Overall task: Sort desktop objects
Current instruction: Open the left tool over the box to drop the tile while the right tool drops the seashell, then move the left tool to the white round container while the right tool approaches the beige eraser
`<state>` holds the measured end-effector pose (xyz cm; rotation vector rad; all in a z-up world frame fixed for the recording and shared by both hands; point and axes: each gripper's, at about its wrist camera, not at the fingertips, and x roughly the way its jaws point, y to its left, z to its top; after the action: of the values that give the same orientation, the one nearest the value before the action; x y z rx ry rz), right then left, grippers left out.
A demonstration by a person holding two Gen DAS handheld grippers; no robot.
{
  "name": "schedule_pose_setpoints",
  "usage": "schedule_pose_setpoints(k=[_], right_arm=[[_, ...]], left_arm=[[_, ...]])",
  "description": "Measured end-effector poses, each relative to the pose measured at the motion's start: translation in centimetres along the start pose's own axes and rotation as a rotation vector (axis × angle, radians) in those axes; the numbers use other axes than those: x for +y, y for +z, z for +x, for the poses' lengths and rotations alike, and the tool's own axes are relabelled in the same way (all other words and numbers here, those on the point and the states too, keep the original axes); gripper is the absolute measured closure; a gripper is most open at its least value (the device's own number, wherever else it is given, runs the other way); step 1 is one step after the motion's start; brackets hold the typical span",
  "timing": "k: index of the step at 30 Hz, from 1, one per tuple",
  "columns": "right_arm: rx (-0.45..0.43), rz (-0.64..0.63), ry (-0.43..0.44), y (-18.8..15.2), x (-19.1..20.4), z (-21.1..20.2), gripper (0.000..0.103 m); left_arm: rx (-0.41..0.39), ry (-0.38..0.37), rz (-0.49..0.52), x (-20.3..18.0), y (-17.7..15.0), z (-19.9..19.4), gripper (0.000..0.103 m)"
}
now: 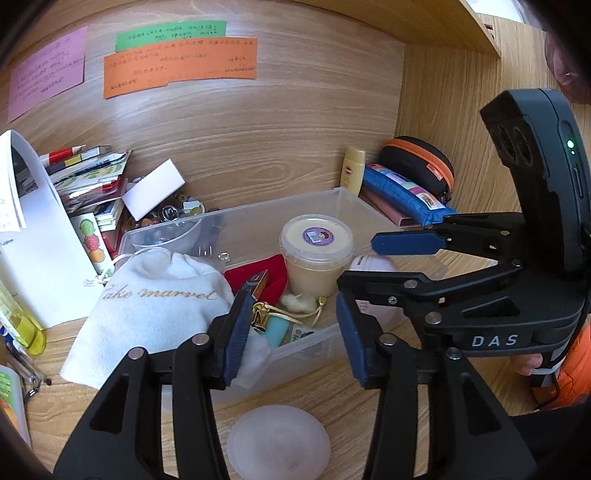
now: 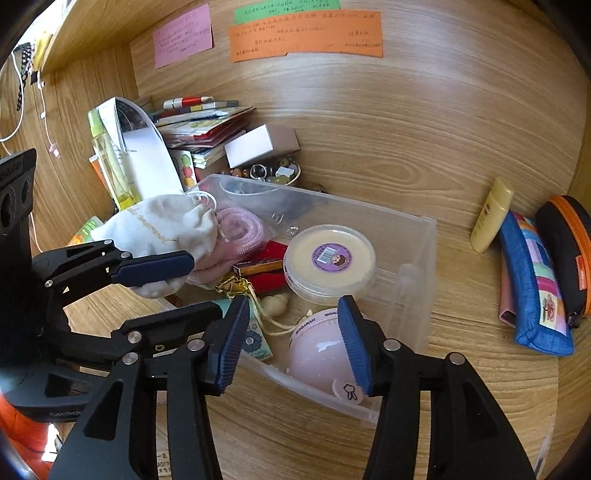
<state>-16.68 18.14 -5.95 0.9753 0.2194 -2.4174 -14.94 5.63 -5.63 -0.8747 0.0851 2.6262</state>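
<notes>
A: Where is the cloth bag (image 1: pixel 155 299)?
B: Draped over the bin (image 1: pixel 325 206) rim, left end. Soft, light; pinch its gathered neck.
A: The tools?
B: Left tool (image 1: pixel 291 328) and right tool (image 2: pixel 293 343) both spread, empty.

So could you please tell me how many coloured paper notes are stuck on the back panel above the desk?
3: a pink note on the left, a green note uppermost, and an orange note directly below the green one. Others may lie outside the views.
</notes>
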Motion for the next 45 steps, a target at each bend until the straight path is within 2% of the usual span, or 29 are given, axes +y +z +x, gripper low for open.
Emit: schedule_pose_setpoints(k=[4,6,10,12,18,22,34,38,45], right_arm=[[-0.026,0.006,-0.02,-0.4,0.0,-1.2,0.043],[-0.039,0.012,-0.029,-0.5,0.0,-1.8,0.04],[-0.069,0.018,-0.042,-0.9,0.2,-3.2,0.03],[-0.084,0.011,-0.051,-1.1,0.5,-3.9,0.027],[-0.109,-0.003,-0.06,-1.9,1.6,-5.7,0.021],[-0.1,-0.001,-0.05,-2.8,2.2,-6.1,0.021],[-0.05,-0.019,-0.02,-6.2,4.7,-6.8,0.021],[-0.012,-0.028,0.0,-7.9,5.7,-6.5,0.021],[0.082,-0.074,0.065,-11.0,7.9,-4.7,0.021]], left_arm=[[-0.019,0.014,-0.001,-0.3,-0.1,-1.1,0.045],[-0.037,0.049,0.0,-0.6,-0.1,-1.8,0.03],[-0.076,0.08,0.009,-0.9,-0.2,-3.6,0.026],[-0.094,0.101,0.009,-1.1,-0.3,-4.5,0.017],[-0.131,0.142,-0.018,-0.7,-1.0,-7.0,0.009],[-0.13,0.164,-0.053,0.0,-2.0,-8.0,0.007],[-0.063,0.22,-0.151,1.6,-5.9,-10.0,0.004],[-0.04,0.237,-0.18,2.0,-7.5,-10.7,0.003],[0.015,0.223,-0.241,2.6,-9.6,-10.5,0.003]])
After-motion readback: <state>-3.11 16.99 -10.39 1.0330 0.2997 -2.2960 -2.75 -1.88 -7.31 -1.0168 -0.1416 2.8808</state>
